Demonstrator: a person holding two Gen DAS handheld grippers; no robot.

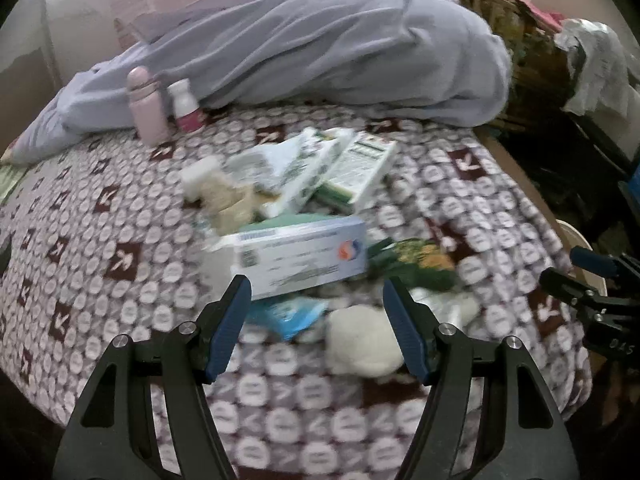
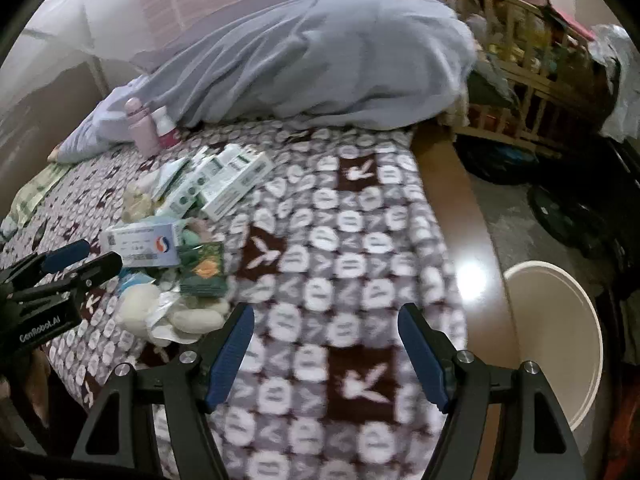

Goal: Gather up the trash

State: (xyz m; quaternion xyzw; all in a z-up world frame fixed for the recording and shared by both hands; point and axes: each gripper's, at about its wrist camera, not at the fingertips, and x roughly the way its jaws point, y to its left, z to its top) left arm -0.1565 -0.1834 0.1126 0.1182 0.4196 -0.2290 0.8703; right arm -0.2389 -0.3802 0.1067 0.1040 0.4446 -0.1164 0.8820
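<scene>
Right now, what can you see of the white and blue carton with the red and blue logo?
The white and blue carton is a long cardboard box with printed text, a code patch and a round logo near one end. It looks closed, lies flat on the patterned bedspread in the litter pile, and a green packet touches its logo end.

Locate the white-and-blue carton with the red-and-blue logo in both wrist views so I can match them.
Left wrist: carton at centre, just beyond the open left gripper.
Right wrist: carton at left of centre, near the other gripper's tips.
Shared landmark: pink bottle by the grey blanket.
</scene>
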